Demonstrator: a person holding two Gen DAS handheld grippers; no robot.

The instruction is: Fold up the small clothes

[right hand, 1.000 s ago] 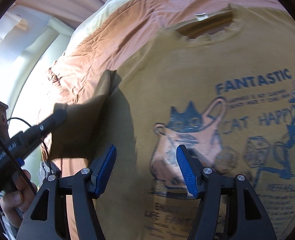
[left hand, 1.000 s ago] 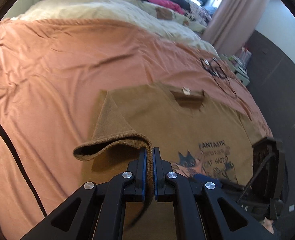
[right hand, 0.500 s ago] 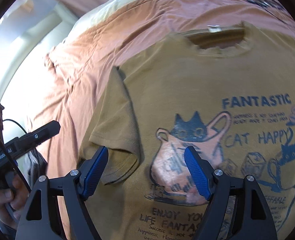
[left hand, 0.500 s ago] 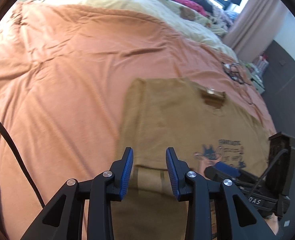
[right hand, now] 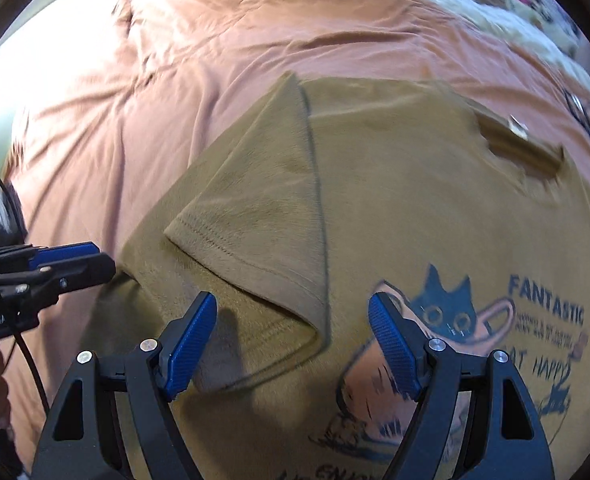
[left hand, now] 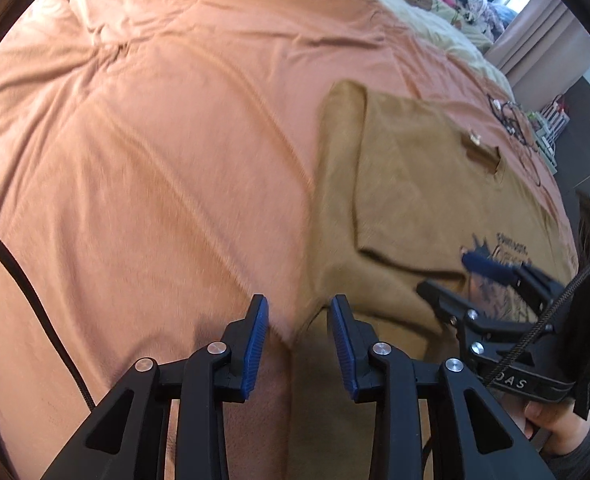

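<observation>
A brown T-shirt point(right hand: 415, 208) with a blue cat print and the word FANTASTIC lies flat on the bed; it also shows in the left wrist view point(left hand: 415, 200). Its left sleeve point(right hand: 263, 216) is folded inward over the body. My left gripper point(left hand: 299, 344) is open and empty, low over the shirt's left side edge; it also shows at the left of the right wrist view point(right hand: 71, 264). My right gripper point(right hand: 293, 344) is wide open and empty above the folded sleeve's lower corner; it also shows in the left wrist view point(left hand: 475, 280).
A salmon-pink bedspread point(left hand: 155, 160) covers the bed. A cream blanket point(left hand: 435, 20) and piled clothes lie at the far end. A tangle of dark cables point(left hand: 507, 112) lies beyond the collar. A black cord point(left hand: 35, 300) hangs at the left.
My left gripper let go of the sleeve, which now lies folded over the shirt body, and drew back leftward to the shirt's side edge. My right gripper shifted left, over the folded sleeve.
</observation>
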